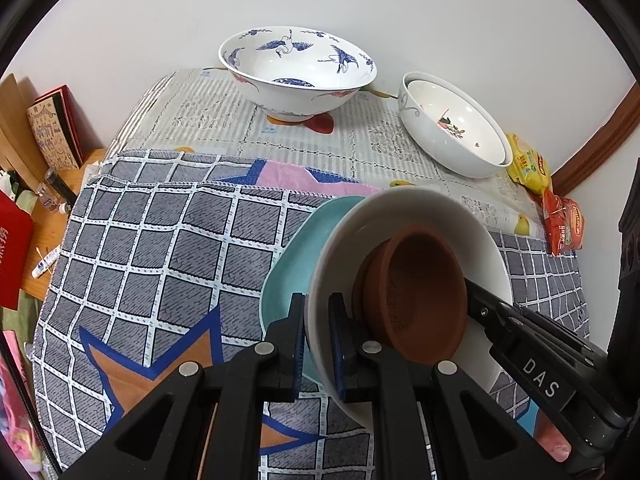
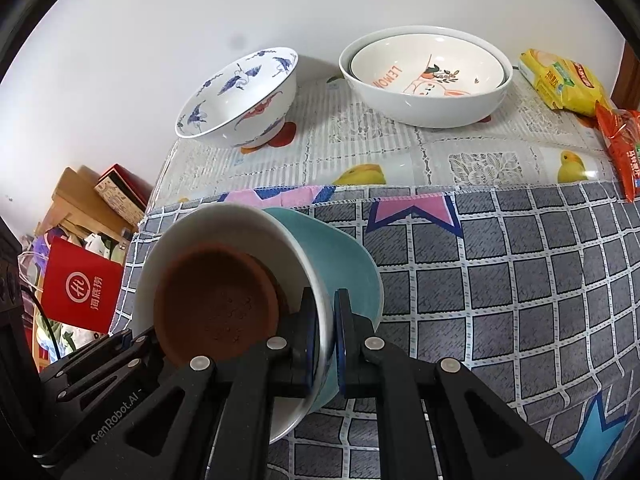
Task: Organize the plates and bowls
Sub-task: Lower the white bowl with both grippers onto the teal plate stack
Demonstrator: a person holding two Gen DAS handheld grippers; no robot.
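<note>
The left gripper (image 1: 317, 344) and the right gripper (image 2: 328, 340) are each clamping opposite rims of a white bowl (image 1: 404, 216), holding it tilted above the checked cloth (image 1: 160, 248). A brown saucer (image 1: 420, 296) is sitting inside it, and a teal bowl (image 2: 344, 264) is nesting underneath it.

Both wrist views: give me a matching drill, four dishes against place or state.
Things:
1. brown clay saucer
2. white bowl with blue cranes
3. white bowl printed LEMON
4. teal plate

Places or states:
A. nested inside a larger plain white bowl by the wall
B. under the white dish clamped by both grippers
C. standing alone on its foot on the lace cloth
D. innermost in the clamped stack

Pairs: 1-D, 2-C, 3-A, 4-B
</note>
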